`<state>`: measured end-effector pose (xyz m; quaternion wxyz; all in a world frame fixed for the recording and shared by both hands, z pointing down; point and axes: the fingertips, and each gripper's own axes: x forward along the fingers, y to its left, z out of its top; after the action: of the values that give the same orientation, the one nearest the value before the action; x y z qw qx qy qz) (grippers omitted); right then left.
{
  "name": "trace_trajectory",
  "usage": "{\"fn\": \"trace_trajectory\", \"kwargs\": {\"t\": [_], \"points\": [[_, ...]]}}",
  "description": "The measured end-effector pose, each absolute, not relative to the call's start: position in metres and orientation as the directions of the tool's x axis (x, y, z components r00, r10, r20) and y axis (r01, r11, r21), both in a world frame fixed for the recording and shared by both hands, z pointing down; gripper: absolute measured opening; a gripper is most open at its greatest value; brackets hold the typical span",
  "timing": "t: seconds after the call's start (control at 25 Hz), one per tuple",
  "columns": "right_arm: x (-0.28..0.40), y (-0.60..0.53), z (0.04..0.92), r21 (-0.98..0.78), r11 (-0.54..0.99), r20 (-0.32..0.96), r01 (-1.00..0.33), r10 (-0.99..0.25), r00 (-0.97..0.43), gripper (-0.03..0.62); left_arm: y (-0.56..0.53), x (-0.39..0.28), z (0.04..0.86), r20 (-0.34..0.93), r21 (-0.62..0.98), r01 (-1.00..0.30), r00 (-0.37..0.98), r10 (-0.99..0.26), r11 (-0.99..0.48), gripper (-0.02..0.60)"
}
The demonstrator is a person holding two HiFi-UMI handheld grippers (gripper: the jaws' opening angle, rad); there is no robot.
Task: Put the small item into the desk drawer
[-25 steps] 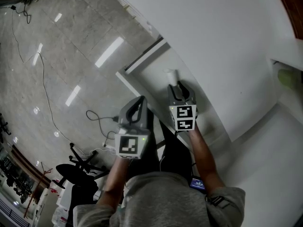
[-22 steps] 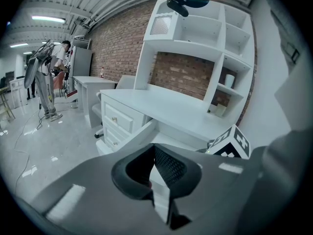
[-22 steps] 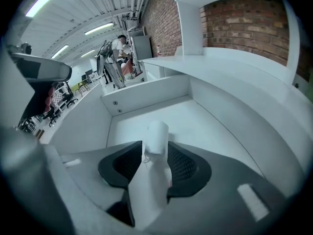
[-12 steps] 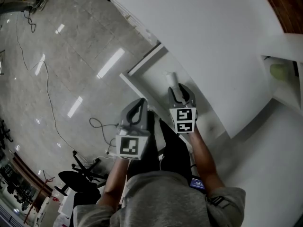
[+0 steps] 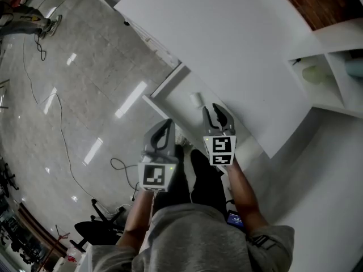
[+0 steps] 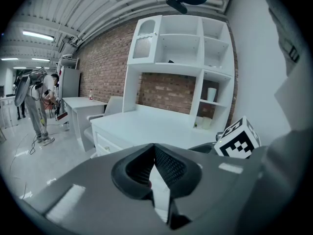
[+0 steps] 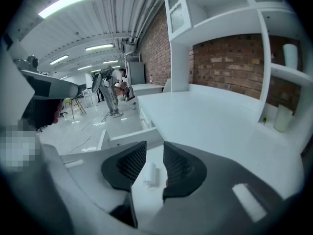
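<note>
White desk stands with its drawer pulled open, the small white item lying inside, untouched between the closing jaws of the right hand-held gripper, while the left hand-held gripper hangs shut and empty.

Left gripper jaws together; right gripper jaws apart and closing, gripping nothing
</note>
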<state>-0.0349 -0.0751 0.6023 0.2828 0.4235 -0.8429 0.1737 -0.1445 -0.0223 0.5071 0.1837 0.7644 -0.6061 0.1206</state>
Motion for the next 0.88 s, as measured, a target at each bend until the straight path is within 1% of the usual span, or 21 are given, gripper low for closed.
{"fn": "trace_trajectory", "kwargs": {"t": [0.52,0.88], "points": [[0.003,-0.055,0.488,-0.005,0.475,0.469,-0.880,-0.776,-0.421,0.086,-0.022,-0.106,0.412,0.271,0.070,-0.937,0.347,-0.898,-0.341,0.012],[0.031,-0.024,0.429,0.007,0.395,0.380,-0.919,-0.851,-0.363,0.049,-0.010,-0.087,0.370,0.227,0.037,-0.911,0.408,-0.885,-0.410,0.012]]}}
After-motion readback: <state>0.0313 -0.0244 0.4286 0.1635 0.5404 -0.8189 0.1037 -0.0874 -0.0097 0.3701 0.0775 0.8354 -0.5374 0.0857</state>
